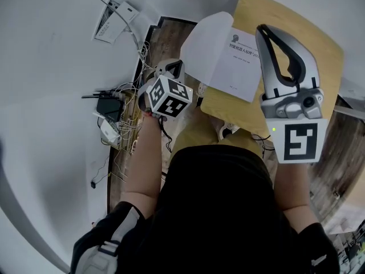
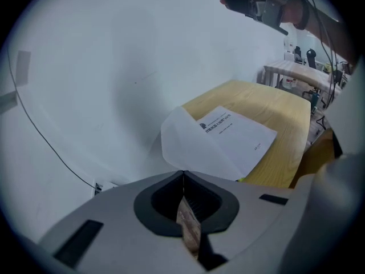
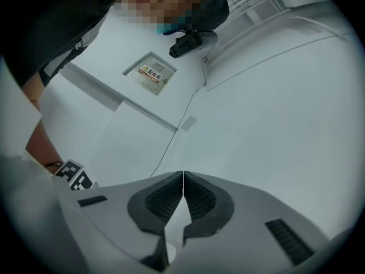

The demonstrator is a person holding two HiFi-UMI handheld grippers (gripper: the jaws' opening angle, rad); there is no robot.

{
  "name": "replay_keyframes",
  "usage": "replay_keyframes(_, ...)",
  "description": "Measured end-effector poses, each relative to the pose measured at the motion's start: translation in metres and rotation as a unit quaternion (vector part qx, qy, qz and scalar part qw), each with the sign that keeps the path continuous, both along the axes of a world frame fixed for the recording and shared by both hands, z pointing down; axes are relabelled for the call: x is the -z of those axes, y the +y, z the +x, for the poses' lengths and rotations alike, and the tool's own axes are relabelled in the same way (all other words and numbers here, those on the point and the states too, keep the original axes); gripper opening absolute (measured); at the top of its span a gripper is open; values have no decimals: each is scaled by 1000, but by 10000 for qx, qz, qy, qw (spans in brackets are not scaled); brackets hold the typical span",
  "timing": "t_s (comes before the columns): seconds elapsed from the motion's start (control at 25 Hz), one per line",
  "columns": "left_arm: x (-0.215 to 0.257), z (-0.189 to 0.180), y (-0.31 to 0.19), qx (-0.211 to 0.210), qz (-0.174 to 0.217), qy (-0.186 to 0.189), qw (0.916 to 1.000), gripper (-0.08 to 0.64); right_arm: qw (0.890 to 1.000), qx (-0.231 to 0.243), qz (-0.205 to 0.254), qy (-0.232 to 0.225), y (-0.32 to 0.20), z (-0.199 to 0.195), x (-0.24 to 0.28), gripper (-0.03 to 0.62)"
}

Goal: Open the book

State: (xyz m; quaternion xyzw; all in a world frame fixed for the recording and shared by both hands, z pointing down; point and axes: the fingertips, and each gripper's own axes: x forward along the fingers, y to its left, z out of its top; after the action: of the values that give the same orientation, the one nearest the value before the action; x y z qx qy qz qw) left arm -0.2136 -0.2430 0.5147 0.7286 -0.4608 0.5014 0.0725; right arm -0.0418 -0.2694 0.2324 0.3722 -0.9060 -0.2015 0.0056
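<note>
A white book (image 1: 242, 59) lies on the wooden table (image 1: 296, 44). Its cover (image 1: 206, 41) is turned over to the left and curls past the table's left edge, and the title page shows. My left gripper (image 1: 174, 68) hangs shut beside that edge, left of the cover, holding nothing. In the left gripper view its shut jaws (image 2: 183, 173) point toward the book (image 2: 236, 136) and the raised cover (image 2: 191, 144), apart from both. My right gripper (image 1: 262, 29) hovers shut over the book's right side. In the right gripper view it (image 3: 182, 173) faces a white wall, empty.
On the floor left of the table lie a black router (image 1: 108, 104), tangled cables (image 1: 128, 127) and a white power strip (image 1: 117, 17). A white wall borders the table. White racks (image 2: 293, 70) stand beyond the table's far end. A wall sign (image 3: 149, 73) shows.
</note>
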Motion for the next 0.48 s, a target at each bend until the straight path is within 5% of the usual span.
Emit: replay_keyframes(0.48,-65,-46,10,304,-655,-296,9969,12,9997,124,-195,109,-23,-30,-19,31)
